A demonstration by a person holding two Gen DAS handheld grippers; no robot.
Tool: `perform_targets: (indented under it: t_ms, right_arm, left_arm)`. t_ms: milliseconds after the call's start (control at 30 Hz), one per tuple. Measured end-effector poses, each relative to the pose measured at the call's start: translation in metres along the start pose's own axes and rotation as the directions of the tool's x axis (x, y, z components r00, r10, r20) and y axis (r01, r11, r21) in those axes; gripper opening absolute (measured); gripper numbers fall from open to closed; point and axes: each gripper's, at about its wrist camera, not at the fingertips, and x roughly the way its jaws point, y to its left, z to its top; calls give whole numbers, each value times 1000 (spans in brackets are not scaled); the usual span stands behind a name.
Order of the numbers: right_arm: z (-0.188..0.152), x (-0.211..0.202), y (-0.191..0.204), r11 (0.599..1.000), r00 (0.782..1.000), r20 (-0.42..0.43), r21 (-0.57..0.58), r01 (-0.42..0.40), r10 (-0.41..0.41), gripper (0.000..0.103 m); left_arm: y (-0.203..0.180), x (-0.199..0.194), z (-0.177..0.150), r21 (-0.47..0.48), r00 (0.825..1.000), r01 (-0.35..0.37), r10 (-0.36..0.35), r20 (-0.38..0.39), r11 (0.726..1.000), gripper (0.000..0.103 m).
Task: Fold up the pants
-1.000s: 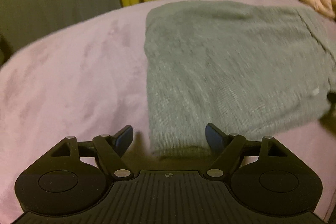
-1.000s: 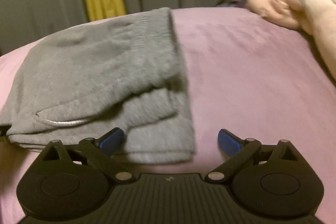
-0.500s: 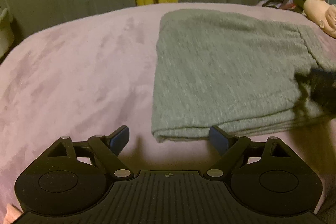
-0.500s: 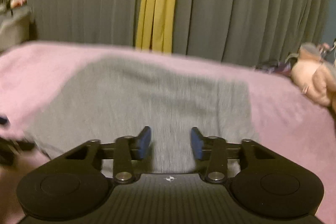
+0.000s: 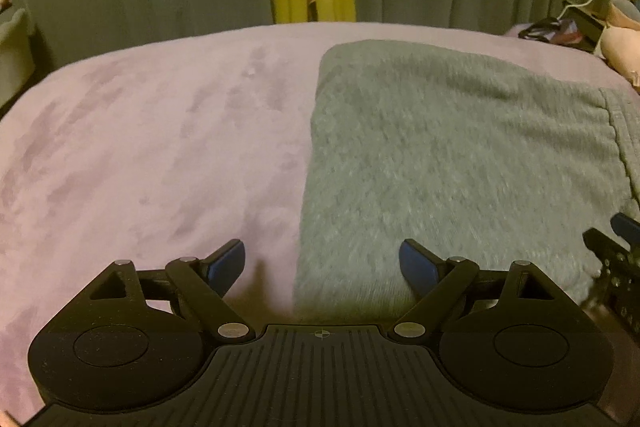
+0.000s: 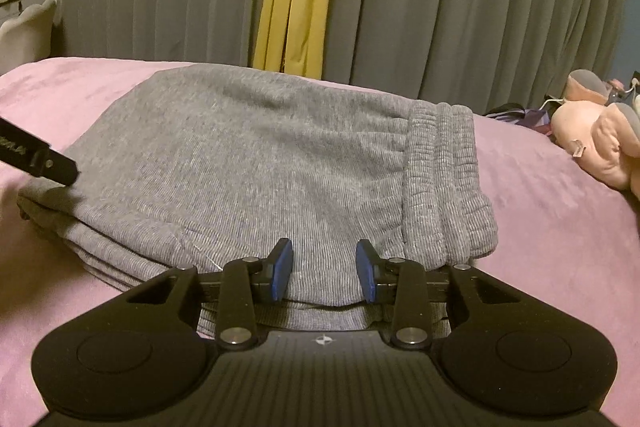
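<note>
Grey knit pants (image 6: 256, 163), soft, floppy, stacked thick on the bed (image 5: 152, 147): best pinched at the ribbed waistband (image 6: 444, 183); left tool (image 5: 322, 265) wide open, right tool (image 6: 323, 269) half-closed, gripping nothing.

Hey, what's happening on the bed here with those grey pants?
A person is folding grey sweatpants on a pink bedspread, holding tongs in each hand. The pants already lie folded into a layered stack, ribbed waistband on the right. The left tongs are wide open over the stack's left edge, gripping nothing. The right tongs sit partly closed over the near edge, with a gap between the pads and no fabric clearly pinched. A pink plush toy lies off to the right.
</note>
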Motion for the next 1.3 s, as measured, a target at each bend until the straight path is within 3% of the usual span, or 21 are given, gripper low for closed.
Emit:
perform_targets:
  t_ms: [167, 300, 400, 467, 533, 567, 633, 733, 767, 800, 900, 1000, 1167, 1300]
  right_arm:
    - [-1, -2, 1, 1000, 1000, 2, -3, 1, -1, 34]
    - [-1, 0, 2, 1000, 1000, 1, -23, 5, -5, 34]
    - [-1, -2, 1, 1000, 1000, -2, -19, 0, 0, 34]
    - [2, -5, -3, 1000, 1000, -19, 16, -16, 16, 34]
    - [6, -17, -17, 988, 997, -49, 145, -60, 67, 34]
    - [5, -23, -26, 968, 992, -68, 237, -87, 106, 40]
    - [-10, -30, -51, 877, 977, -121, 470, -101, 177, 51]
    - [-38, -32, -84, 703, 964, -137, 708, -66, 229, 50]
    - [-41, -32, -92, 657, 964, -119, 751, -70, 238, 47]
    - [-40, -32, -96, 646, 966, -112, 760, -68, 233, 47]
    - [-33, -30, -89, 677, 966, -96, 730, -96, 241, 42]
    - [-37, -15, -85, 637, 948, -62, 754, -161, 314, 38]
    - [-41, -8, -95, 652, 978, -37, 750, -109, 207, 30]
    - [-35, -14, -85, 738, 989, -73, 673, -44, 126, 35]
  left_arm:
    - [-1, 27, -4, -6, 997, -14, 13, -82, 1000, 99]
    - [10, 30, -7, -65, 995, 3, -10, -102, 998, 101]
    - [12, 21, -12, -32, 995, 0, -3, -96, 999, 101]
    - [15, 11, -17, -10, 997, -5, 5, -83, 1000, 101]
    - [21, -3, -23, -2, 997, -6, 6, -79, 1000, 100]
    - [23, -10, -28, -2, 998, -6, 6, -70, 1000, 99]
    - [25, -21, -42, -11, 998, -22, 21, -51, 1000, 96]
    - [25, -17, -59, -84, 994, -25, 16, -112, 996, 91]
    - [27, -15, -62, -127, 991, -15, -2, -131, 992, 91]
    - [27, -16, -64, -155, 993, -15, -4, -122, 988, 91]
    - [27, -21, -65, -154, 995, -12, -3, -98, 988, 91]
    - [34, -22, -67, -187, 995, -13, -7, -103, 982, 92]
    - [38, -17, -67, -210, 993, -33, 9, -114, 977, 95]
    - [33, -15, -65, -183, 993, -47, 26, -115, 982, 95]
